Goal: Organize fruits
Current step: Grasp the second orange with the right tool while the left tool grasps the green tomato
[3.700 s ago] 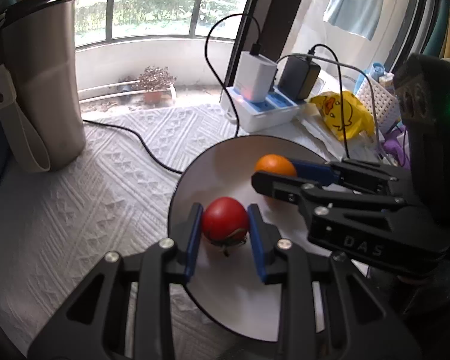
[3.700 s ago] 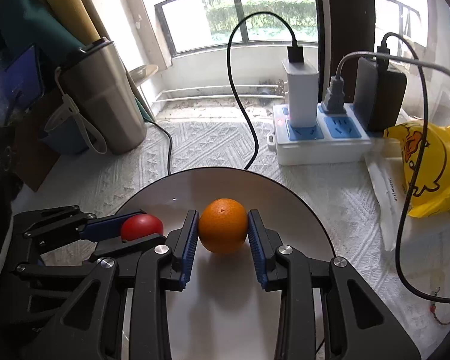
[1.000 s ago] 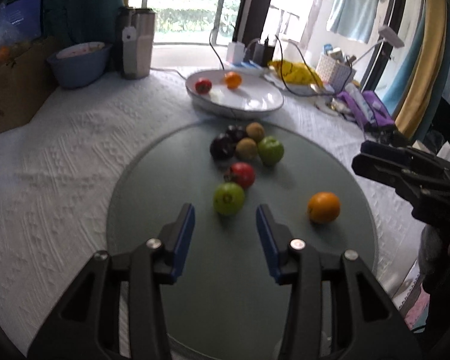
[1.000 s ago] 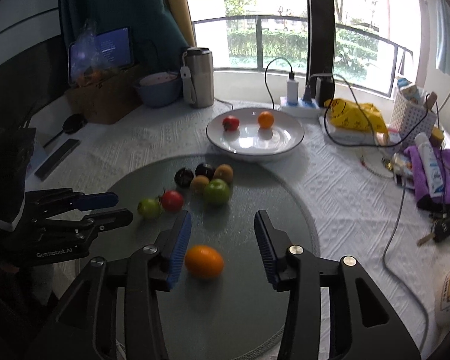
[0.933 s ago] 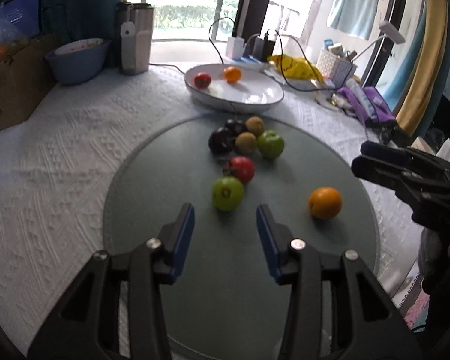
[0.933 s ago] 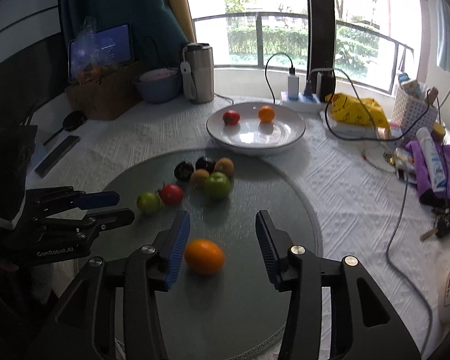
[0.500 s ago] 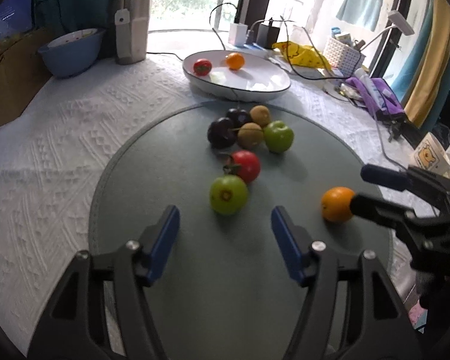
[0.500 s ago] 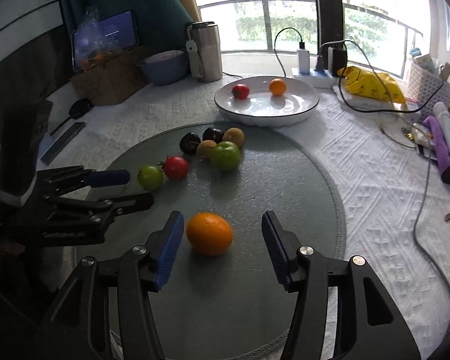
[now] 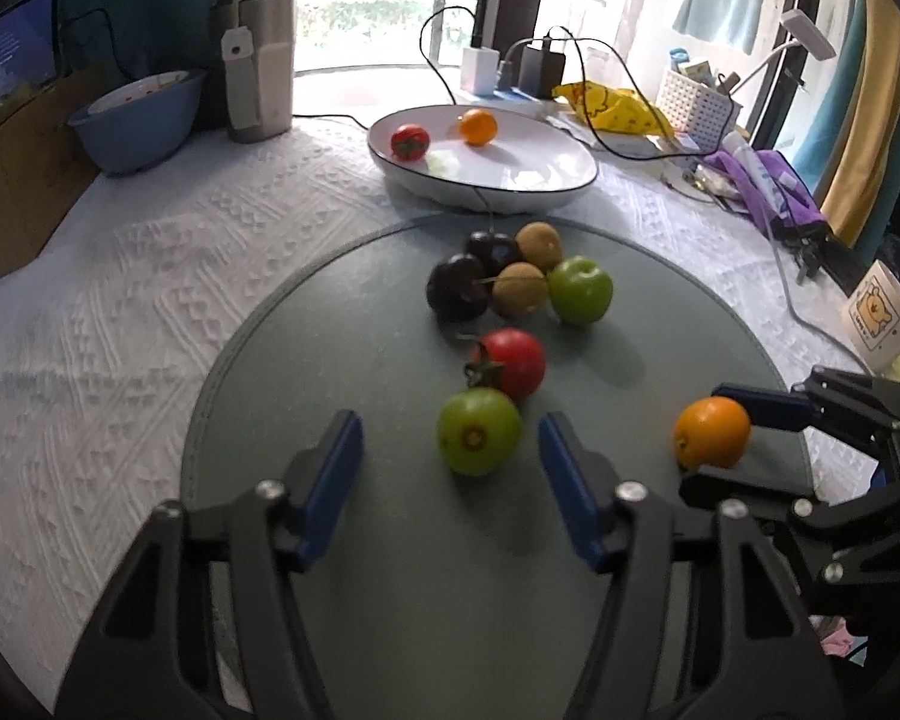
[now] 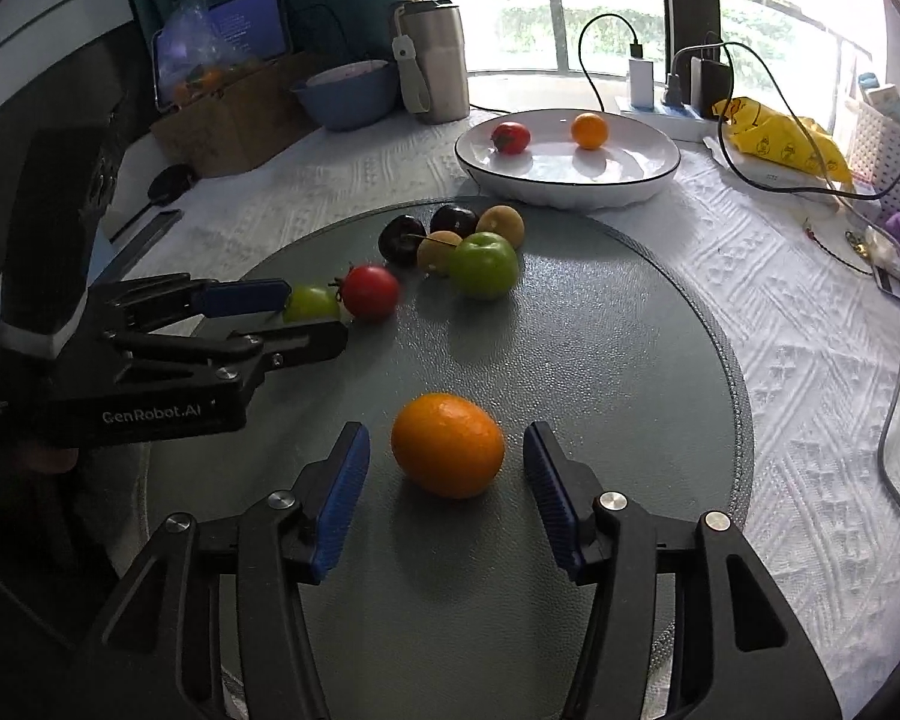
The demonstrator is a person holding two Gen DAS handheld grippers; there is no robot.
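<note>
Straddling fruit w/ both tools: left gripper [image 9: 450, 456] gapes wide around a green tomato [image 9: 479, 431], right gripper [image 10: 447, 480] likewise around an orange [image 10: 447, 444]. Best to centre each before squeezing; tomato touches a red one [image 9: 508, 362]. Grey round mat [image 10: 618, 360], white cloth, plate [image 10: 654, 177] near window.

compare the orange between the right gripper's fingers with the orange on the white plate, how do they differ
The near orange lies on the grey round mat, framed by the open right gripper but untouched; the far orange sits on the white plate, no gripper near it. The near one has no fruit beside it; the far one shares the plate with a red tomato. Both are round, orange and rest free.
</note>
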